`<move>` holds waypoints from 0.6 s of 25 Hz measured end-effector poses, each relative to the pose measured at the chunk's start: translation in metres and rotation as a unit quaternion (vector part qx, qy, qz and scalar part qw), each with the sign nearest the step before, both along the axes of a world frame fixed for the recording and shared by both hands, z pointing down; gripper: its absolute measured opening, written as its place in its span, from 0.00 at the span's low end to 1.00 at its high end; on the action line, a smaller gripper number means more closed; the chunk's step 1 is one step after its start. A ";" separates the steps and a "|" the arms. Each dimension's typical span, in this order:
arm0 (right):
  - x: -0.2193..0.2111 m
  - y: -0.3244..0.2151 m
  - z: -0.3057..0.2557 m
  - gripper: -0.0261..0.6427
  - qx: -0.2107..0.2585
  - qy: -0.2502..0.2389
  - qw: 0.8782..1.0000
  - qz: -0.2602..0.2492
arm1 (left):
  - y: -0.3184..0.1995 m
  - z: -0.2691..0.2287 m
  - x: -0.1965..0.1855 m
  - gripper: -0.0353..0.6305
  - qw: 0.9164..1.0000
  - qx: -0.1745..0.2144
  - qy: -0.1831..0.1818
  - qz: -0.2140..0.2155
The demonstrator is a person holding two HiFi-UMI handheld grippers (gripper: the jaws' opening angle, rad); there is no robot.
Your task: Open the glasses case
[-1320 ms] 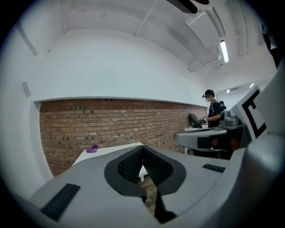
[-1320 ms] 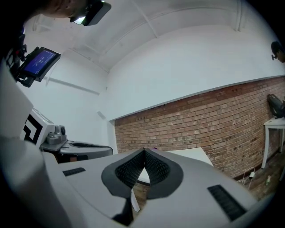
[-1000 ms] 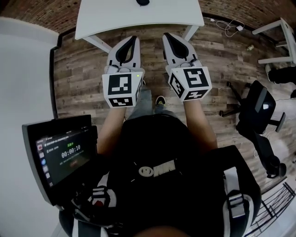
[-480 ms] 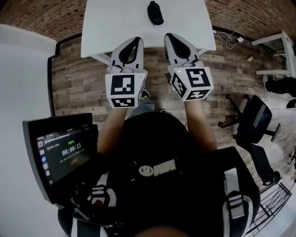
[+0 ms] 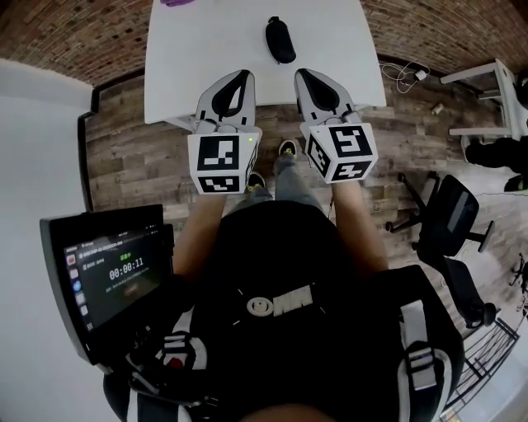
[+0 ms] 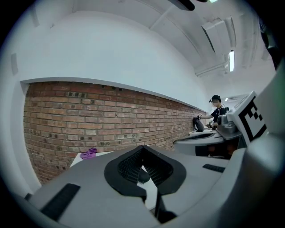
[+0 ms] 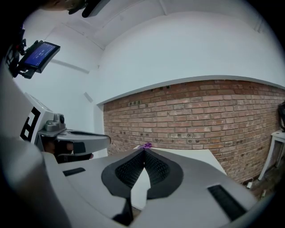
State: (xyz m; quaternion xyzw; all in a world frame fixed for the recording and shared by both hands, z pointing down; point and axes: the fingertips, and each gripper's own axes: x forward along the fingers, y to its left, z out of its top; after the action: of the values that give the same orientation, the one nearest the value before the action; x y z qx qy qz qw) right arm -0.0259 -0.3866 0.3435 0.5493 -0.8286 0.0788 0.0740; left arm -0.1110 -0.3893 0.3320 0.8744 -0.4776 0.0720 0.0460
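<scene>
Glasses case, black, lies on the white table, ahead of both grippers.
Left gripper hovers at the table's near edge, jaws pressed together and empty; right gripper is alongside it, jaws likewise closed on nothing.

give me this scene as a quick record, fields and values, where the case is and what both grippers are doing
task item: black glasses case, looks closed, lying on the white table
left gripper: jaws shut, empty, at the table's near edge, short of the case
right gripper: jaws shut, empty, beside the left one
contact with case: none
also on table: purple item, far left
</scene>
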 end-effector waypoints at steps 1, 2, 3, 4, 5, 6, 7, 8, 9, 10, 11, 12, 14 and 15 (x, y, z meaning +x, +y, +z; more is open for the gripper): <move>0.001 -0.004 0.003 0.04 -0.003 0.001 1.000 0.000 | -0.005 0.000 0.000 0.05 1.000 0.002 -0.002 0.000; 0.002 -0.009 0.006 0.04 -0.007 0.001 1.000 -0.001 | -0.010 0.000 0.000 0.05 1.000 0.003 -0.003 -0.002; 0.003 -0.015 0.010 0.04 -0.012 -0.001 1.000 -0.002 | -0.016 0.001 0.000 0.05 1.000 0.004 -0.005 -0.004; 0.005 -0.023 0.013 0.04 -0.017 -0.003 1.000 -0.003 | -0.023 0.002 -0.001 0.05 1.000 0.004 -0.006 -0.007; 0.007 -0.033 0.015 0.04 -0.019 -0.006 1.000 -0.003 | -0.030 0.003 0.000 0.05 1.000 0.004 -0.008 -0.009; 0.010 -0.043 0.017 0.04 -0.022 -0.009 1.000 -0.002 | -0.038 0.004 0.001 0.05 1.000 0.004 -0.011 -0.011; 0.014 -0.054 0.019 0.04 -0.025 -0.010 1.000 0.000 | -0.047 0.005 0.003 0.05 1.000 0.004 -0.015 -0.011; 0.020 -0.066 0.023 0.04 -0.030 -0.011 0.999 0.003 | -0.056 0.007 0.006 0.05 1.000 0.002 -0.019 -0.011; 0.025 -0.078 0.026 0.04 -0.038 -0.010 0.999 0.005 | -0.065 0.009 0.008 0.05 1.000 -0.001 -0.021 -0.009; 0.030 -0.090 0.031 0.04 -0.046 -0.007 0.999 0.007 | -0.075 0.011 0.010 0.05 1.000 -0.005 -0.021 -0.009; 0.034 -0.102 0.035 0.04 -0.054 -0.004 0.999 0.008 | -0.085 0.013 0.012 0.05 1.000 -0.009 -0.021 -0.009; 0.039 -0.114 0.039 0.04 -0.062 -0.001 0.998 0.008 | -0.095 0.014 0.014 0.05 1.000 -0.013 -0.022 -0.010; 0.048 -0.137 0.050 0.04 -0.079 0.004 0.997 0.002 | -0.117 0.016 0.019 0.05 0.999 -0.017 -0.025 -0.013; 0.052 -0.148 0.057 0.04 -0.090 0.003 0.996 -0.003 | -0.128 0.016 0.023 0.05 0.999 -0.017 -0.025 -0.015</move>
State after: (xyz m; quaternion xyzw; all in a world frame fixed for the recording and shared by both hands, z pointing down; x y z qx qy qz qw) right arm 0.0265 -0.5347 0.4007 0.5378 -0.8199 0.1510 0.1256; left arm -0.0883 -0.5177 0.3483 0.8643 -0.4900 0.1019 0.0502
